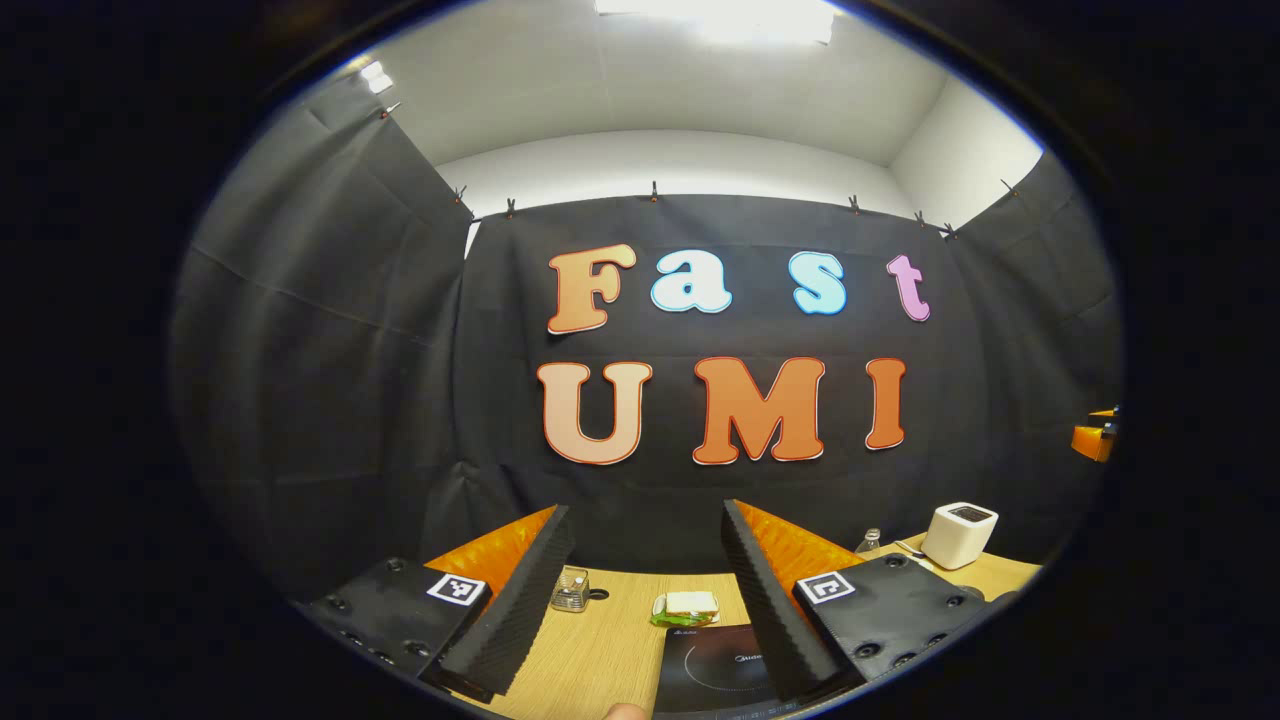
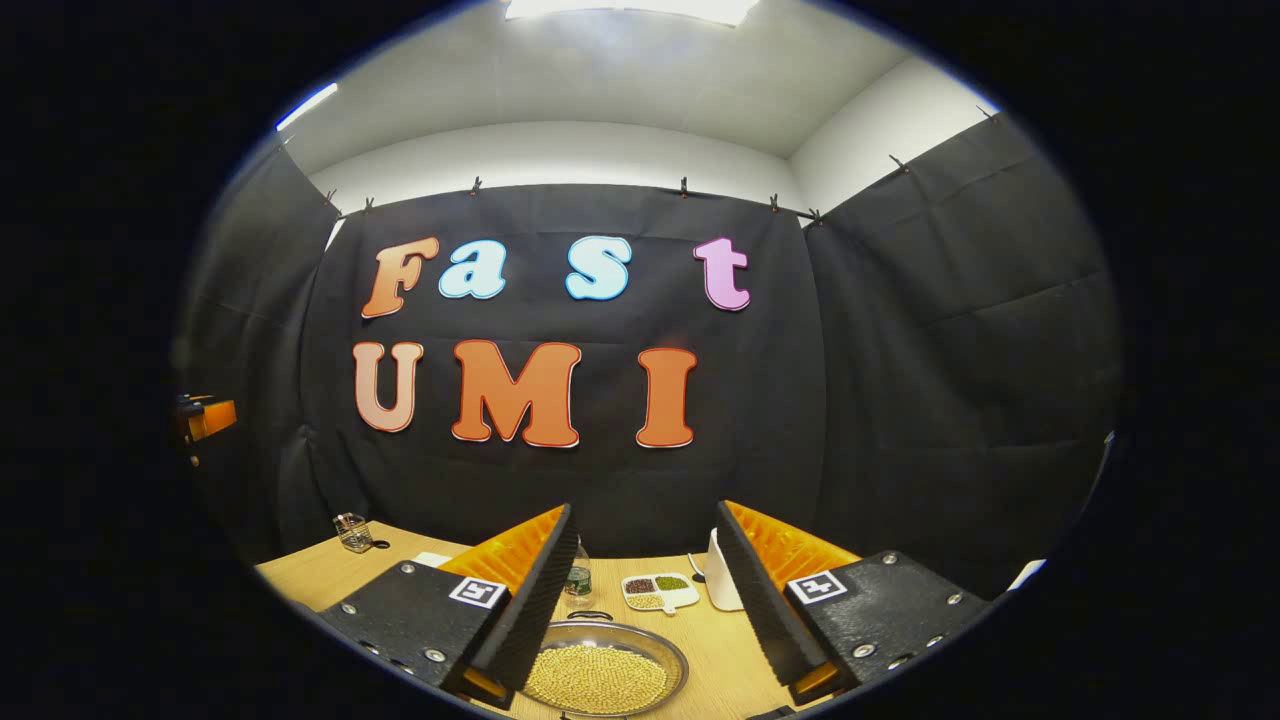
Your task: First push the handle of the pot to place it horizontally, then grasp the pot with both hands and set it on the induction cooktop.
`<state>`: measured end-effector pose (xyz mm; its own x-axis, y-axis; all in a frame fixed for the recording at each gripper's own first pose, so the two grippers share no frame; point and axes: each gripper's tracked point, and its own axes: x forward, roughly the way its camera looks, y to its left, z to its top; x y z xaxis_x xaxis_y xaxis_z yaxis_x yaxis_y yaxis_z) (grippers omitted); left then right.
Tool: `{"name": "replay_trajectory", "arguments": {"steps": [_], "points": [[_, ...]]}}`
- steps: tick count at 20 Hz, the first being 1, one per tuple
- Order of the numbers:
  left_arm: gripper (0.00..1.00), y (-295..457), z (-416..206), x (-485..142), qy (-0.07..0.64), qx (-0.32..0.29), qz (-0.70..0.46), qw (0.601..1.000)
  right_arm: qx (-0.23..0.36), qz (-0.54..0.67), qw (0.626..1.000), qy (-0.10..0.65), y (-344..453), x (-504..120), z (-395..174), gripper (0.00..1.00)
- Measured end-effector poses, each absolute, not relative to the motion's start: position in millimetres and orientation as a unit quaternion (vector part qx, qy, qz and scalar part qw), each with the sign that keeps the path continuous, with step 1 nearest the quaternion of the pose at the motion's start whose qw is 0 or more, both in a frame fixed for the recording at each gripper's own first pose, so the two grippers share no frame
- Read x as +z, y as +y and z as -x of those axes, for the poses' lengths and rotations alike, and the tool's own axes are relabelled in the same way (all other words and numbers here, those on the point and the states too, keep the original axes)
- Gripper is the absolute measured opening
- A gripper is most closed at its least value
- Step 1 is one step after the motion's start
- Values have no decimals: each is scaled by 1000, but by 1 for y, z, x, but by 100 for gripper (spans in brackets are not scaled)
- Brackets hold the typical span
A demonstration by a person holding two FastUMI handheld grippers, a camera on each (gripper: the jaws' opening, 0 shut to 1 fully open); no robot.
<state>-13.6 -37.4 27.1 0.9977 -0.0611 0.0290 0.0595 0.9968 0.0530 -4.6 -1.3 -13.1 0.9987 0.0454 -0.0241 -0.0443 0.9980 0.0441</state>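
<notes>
The right tool (image 2: 640,590) hangs with its fingers spread wide, nothing between them, just above the pot (image 2: 603,677). The pot sits on the wooden surface (image 2: 320,575), a shallow metal pan full of small yellow grains. Beyond it stand a small bottle (image 2: 578,580), a white divided dish (image 2: 659,592) of mixed beans and a white box (image 2: 720,590).

The left tool (image 1: 650,600) is likewise parted and empty, over the black induction cooktop (image 1: 712,668). Past the cooktop lie a sponge (image 1: 688,606), a glass jar (image 1: 571,590), another white box (image 1: 960,535) and a bottle (image 1: 870,543).
</notes>
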Motion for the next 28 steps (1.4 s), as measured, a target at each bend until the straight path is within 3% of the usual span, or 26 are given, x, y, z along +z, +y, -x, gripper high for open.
{"name": "replay_trajectory", "arguments": {"steps": [6, 11, 13, 19, 28], "points": [[98, -40, 19, 31, -21, -27, -35, 999, 52, -19, 998, 22, 13, -23, 9, 58], [97, -46, 20, 28, -15, -37, -29, 999, 59, -26, 997, 39, 17, -41, 9, 25], [97, -47, 20, 27, -13, -38, -28, 999, 69, -23, 996, 55, 24, -54, 9, 18], [98, -49, 20, 30, -14, -38, -31, 999, 106, -12, 988, 109, 51, -100, 16, 1], [98, -47, 25, 36, -24, -37, -33, 998, 155, -7, 967, 204, 91, -180, 39, 0]]}}
